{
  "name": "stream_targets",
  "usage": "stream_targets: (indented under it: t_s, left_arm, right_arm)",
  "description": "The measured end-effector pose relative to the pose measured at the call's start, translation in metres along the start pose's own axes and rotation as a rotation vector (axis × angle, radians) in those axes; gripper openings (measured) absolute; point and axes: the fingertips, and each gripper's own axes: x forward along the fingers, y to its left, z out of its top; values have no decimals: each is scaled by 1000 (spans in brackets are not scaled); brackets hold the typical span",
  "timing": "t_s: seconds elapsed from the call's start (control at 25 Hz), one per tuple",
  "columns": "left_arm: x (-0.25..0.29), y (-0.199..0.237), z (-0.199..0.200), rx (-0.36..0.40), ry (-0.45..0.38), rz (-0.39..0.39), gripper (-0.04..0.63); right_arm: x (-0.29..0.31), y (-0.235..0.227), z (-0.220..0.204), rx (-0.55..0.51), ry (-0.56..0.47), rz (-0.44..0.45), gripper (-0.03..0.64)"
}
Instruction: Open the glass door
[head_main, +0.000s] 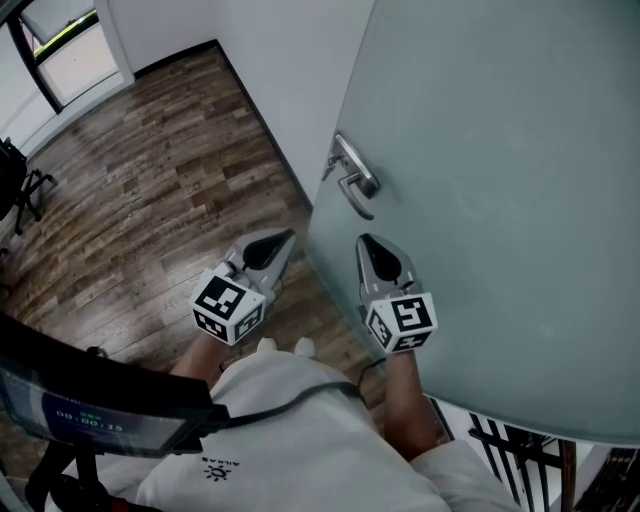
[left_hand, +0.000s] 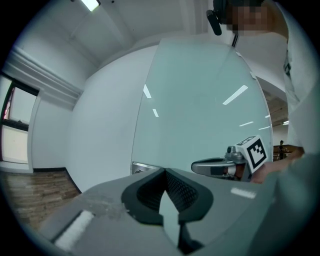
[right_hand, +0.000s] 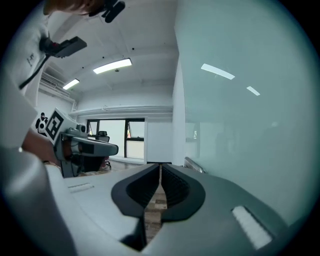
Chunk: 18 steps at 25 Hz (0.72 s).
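Nearest me, past the white shirt (head_main: 300, 440), both grippers are closed and empty. The left gripper (head_main: 283, 240) sits off the door's left edge, and the right gripper (head_main: 365, 242) is just below the lever handle (head_main: 355, 178), not touching it. With its jaws together, I reckon the right one could only press the lever, slip off the smooth metal and knock the glass. The glass door (head_main: 500, 200) fills the right side, frosted, pale green and smooth, with its handle near the left edge.

The handle (head_main: 352, 175) on the glass door (head_main: 500, 200) lies ahead of the right gripper (head_main: 366, 243), left gripper (head_main: 285, 238) alongside.
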Motion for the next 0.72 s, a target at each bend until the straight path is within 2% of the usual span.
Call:
stream_targets:
  t_s: [0.2,0.32,0.72]
  left_arm:
    - [-8,-16,17,-6,-41,-23,5]
    - [-15,-22,27,-2,-58,-35,5]
    - [-22,-16,23,-8,-58,-11,5]
  right_arm:
    - [-24,24,20,62,-58,-2,15]
    - [-31,38,31,41,-70,3,15]
    - [-29,29,34,38,-74,-29,9]
